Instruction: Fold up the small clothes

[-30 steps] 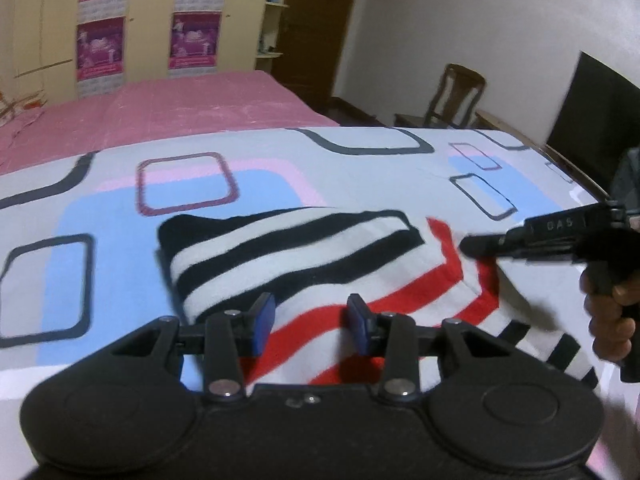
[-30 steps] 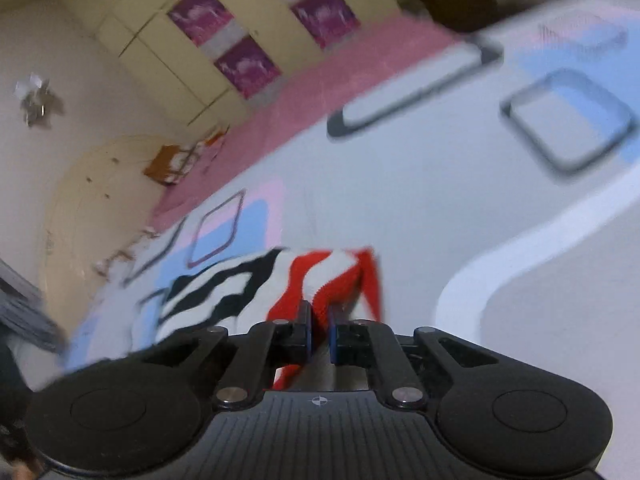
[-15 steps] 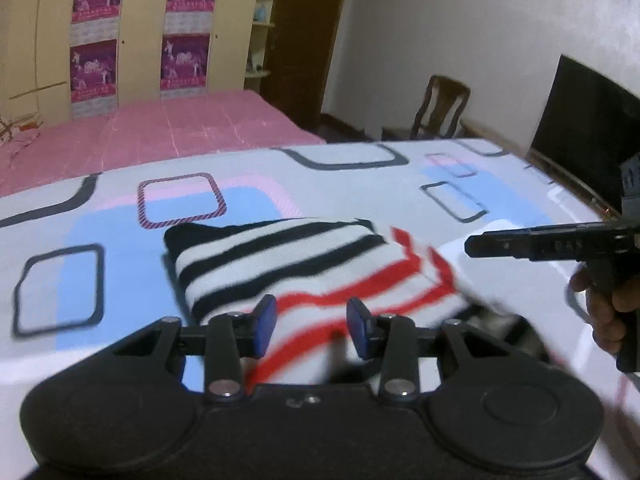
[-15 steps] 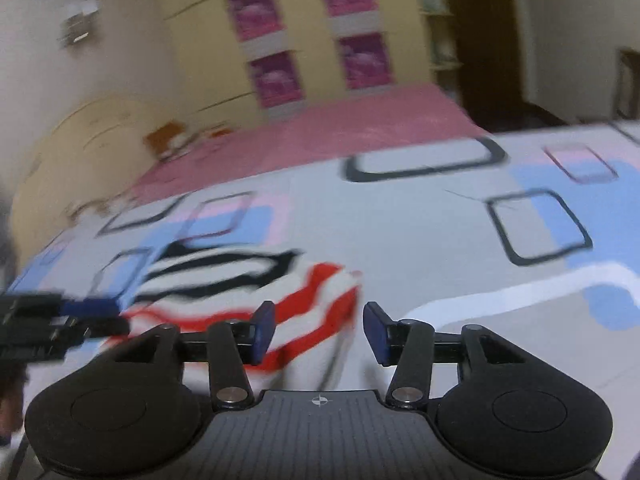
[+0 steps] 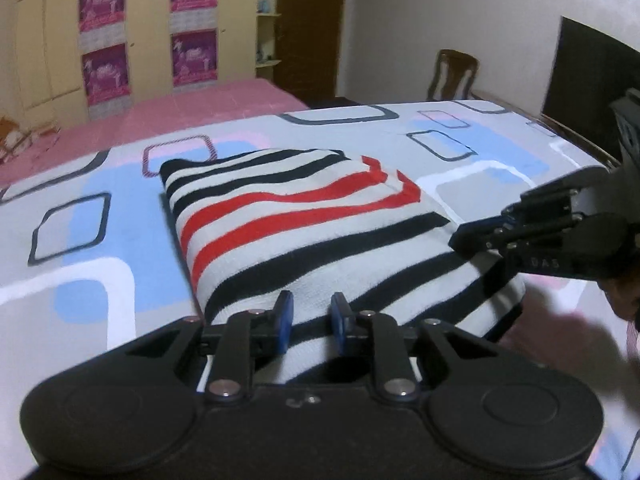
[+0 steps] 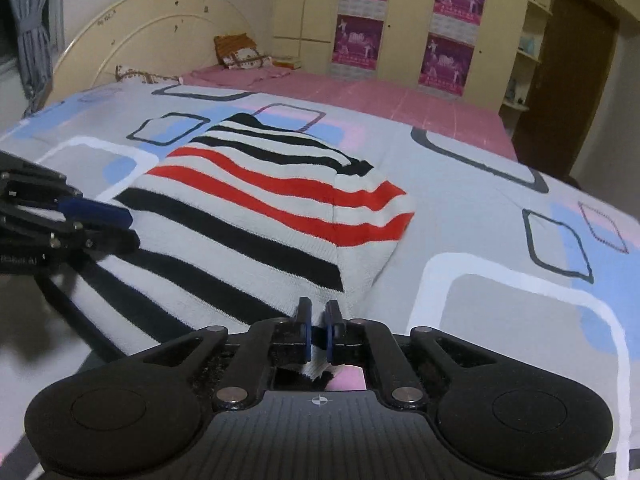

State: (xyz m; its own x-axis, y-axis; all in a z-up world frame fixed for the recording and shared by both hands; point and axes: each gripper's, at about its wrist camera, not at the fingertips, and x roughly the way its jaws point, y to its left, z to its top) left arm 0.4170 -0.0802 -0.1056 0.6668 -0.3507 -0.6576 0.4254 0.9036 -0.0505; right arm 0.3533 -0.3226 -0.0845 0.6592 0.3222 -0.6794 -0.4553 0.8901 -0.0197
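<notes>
A folded striped garment (image 5: 304, 232) lies on the patterned bed (image 5: 80, 240), its near hem running between both tools. At left, the left hand-held gripper (image 5: 310, 316) is closing its narrow jaws over the hem's left part, apparently to pin that corner for the next fold. At right, the right hand-held gripper (image 6: 318, 320) is clamped on the hem's other end. Half a second earlier its jaws stood wide and empty; a second ago the garment lay farther from both.
</notes>
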